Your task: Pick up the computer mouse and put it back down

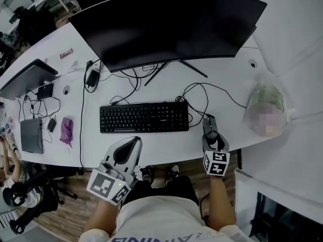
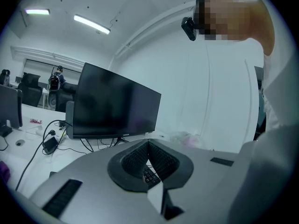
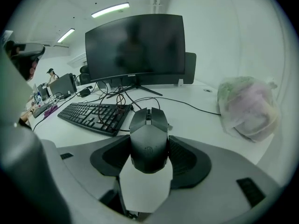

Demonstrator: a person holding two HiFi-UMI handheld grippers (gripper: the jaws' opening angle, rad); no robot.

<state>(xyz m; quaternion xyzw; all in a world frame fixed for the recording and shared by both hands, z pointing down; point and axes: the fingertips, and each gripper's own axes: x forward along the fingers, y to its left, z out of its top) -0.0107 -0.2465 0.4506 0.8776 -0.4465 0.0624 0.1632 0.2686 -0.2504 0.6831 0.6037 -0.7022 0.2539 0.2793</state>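
A black wired computer mouse [image 1: 210, 126] sits just right of the black keyboard [image 1: 144, 117], near the desk's front edge. My right gripper [image 1: 211, 134] is shut on it. In the right gripper view both dark pads press the sides of the mouse [image 3: 148, 136], whose nose points at the monitor [image 3: 135, 48]. I cannot tell whether the mouse rests on the desk or hangs just above it. My left gripper [image 1: 135, 142] hovers over the front edge, below the keyboard's left half. Its jaws meet at the tip [image 2: 148, 143] with nothing between them.
A large curved monitor [image 1: 171, 24] stands behind the keyboard, with loose cables [image 1: 202, 92] trailing from it. A filled plastic bag [image 1: 265, 110] lies to the right of the mouse. A laptop [image 1: 25, 77], a purple cloth [image 1: 66, 129] and small devices occupy the far left.
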